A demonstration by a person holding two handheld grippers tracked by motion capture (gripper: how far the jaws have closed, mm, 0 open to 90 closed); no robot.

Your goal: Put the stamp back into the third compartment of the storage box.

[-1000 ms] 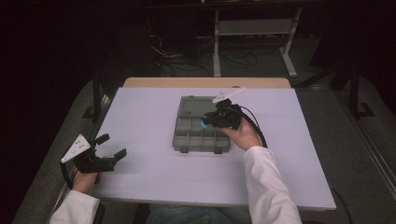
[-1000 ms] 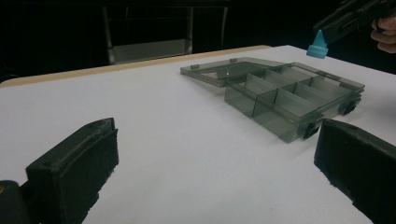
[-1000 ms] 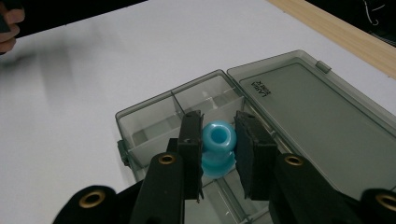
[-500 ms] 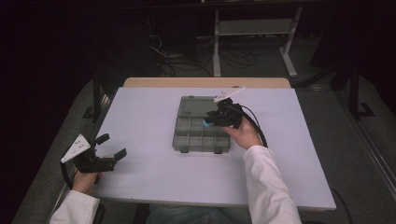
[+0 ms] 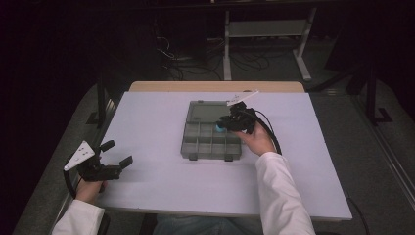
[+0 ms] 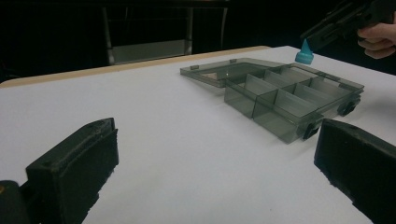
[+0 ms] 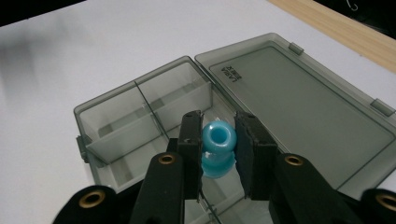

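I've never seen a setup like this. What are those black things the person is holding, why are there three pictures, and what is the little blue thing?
There is no robot here: a person sits at a white table with a hand-held gripper in each hand, each a tool with two black jaws. One picture comes from a camera above the table; the other two come from small cameras riding on the grippers, looking out along their jaws.

On the table lies a grey see-through organizer box with small compartments, its lid folded open and lying flat.

The right gripper is shut on a small blue plastic piece with a hole through it, held over the box's compartments. The left gripper rests near the table's left edge, jaws open and holding nothing.
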